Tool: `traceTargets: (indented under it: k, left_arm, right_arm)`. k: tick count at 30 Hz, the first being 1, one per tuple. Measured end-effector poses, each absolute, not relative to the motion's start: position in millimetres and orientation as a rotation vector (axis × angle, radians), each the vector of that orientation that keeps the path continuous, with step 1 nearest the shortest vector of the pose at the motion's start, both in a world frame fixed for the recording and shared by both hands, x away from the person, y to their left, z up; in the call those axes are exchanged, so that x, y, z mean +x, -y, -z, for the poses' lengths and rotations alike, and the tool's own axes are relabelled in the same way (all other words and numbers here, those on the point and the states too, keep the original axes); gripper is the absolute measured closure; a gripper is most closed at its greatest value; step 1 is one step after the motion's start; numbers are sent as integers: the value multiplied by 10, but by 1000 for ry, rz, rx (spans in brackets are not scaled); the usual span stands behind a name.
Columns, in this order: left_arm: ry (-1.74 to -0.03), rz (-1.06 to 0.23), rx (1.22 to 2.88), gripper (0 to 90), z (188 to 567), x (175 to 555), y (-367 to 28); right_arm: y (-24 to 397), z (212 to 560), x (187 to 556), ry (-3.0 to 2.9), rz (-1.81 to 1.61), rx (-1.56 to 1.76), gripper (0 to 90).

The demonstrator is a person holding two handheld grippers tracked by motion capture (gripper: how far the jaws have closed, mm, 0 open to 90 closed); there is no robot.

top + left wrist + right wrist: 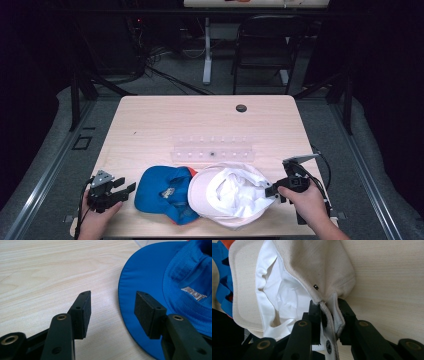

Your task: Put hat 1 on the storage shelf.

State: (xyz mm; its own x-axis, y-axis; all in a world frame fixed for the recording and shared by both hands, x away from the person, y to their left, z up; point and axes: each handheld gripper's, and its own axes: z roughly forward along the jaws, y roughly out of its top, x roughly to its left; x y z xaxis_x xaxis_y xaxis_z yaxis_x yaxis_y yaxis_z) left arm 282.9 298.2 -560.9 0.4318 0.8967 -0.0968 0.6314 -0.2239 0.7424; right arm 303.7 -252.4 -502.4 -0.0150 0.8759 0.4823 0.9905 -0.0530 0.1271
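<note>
A cream cap with a white lining [230,192] lies upside down near the table's front edge, its brim overlapping a blue hat [162,192] to its left. My right gripper [273,192] is shut on the cream cap's back edge [329,312]; both black pads pinch the fabric strap between them. My left gripper [127,192] rests on the table just left of the blue hat, open. In the left gripper view the blue hat's brim [140,285] lies under the right pad, and nothing is between the jaws [112,307].
A clear plastic strip with small round spots [212,152] lies behind the two hats at mid-table. A dark cable hole [241,108] sits near the far edge. A black chair [265,45] and a table leg [207,50] stand beyond the table.
</note>
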Motion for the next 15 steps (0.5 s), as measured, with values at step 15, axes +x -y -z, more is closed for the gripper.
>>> traceTargets:
  k: [15]
  left_arm:
    - [-1291,-462,1947,480,5614,2831,-2983]
  right_arm:
    - [2436,4865,3100,1985,613,-1986,811]
